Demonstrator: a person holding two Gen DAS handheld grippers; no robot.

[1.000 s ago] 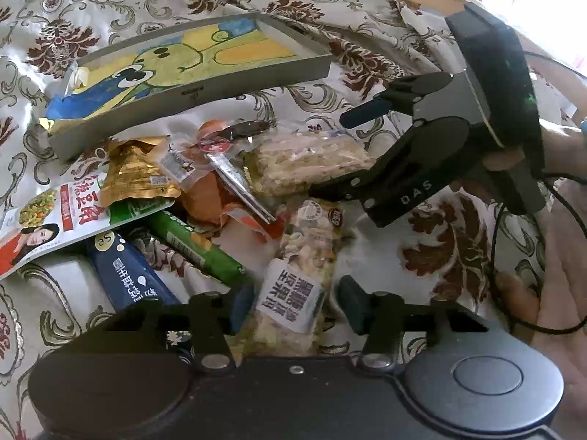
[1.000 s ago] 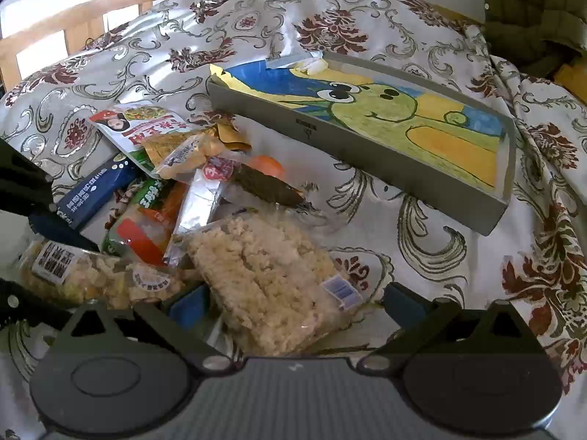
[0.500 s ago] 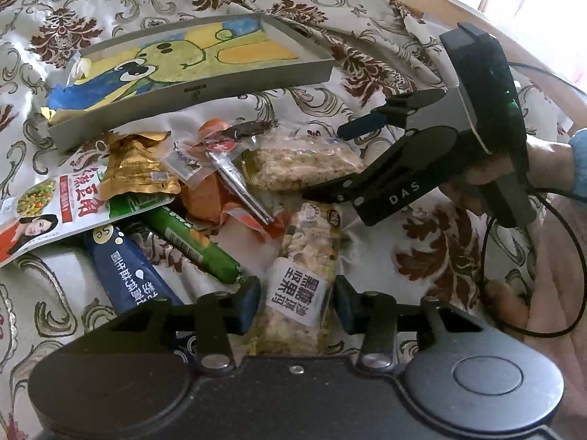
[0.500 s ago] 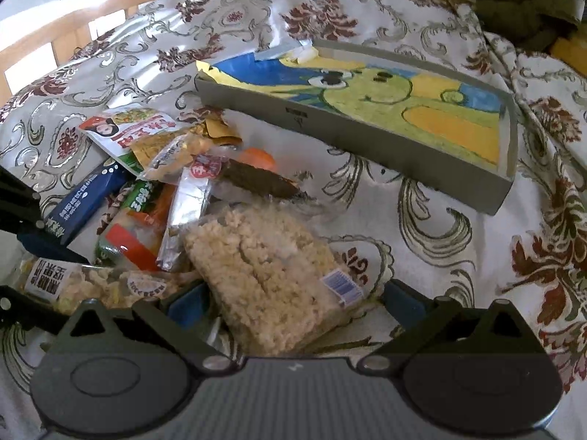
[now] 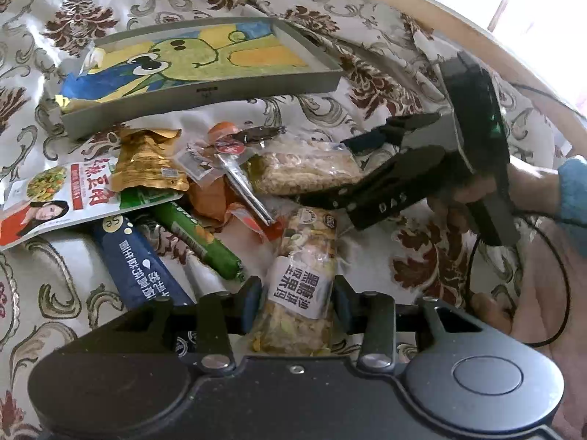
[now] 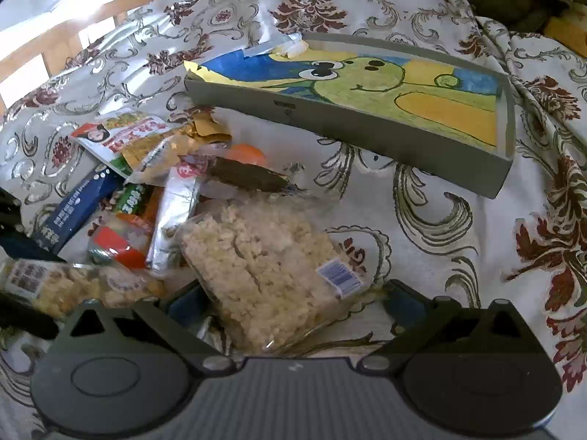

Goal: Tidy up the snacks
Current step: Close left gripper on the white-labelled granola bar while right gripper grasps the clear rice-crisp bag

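Note:
A pile of snack packets lies on a flowered cloth in front of a shallow grey tray (image 5: 205, 91) lined with a frog drawing; the tray also shows in the right wrist view (image 6: 352, 124). My left gripper (image 5: 296, 293) has closed on a clear nut-bar packet with a white label (image 5: 299, 286). My right gripper (image 6: 290, 300) is open, its fingers on either side of a clear bag of puffed rice cake (image 6: 268, 267). The right gripper also shows in the left wrist view (image 5: 330, 172), at that bag (image 5: 304, 172).
Other snacks in the pile: a blue packet (image 5: 139, 267), a green stick (image 5: 198, 242), a gold pouch (image 5: 146, 165), a red and white packet (image 5: 51, 198), a silver stick (image 5: 242, 187). A wooden rail (image 5: 458, 25) runs behind. A cable (image 5: 550, 293) hangs at right.
My left gripper has moved forward and its fingers have narrowed onto the nut-bar packet. My right gripper has stayed open around the rice cake bag, shifting slightly.

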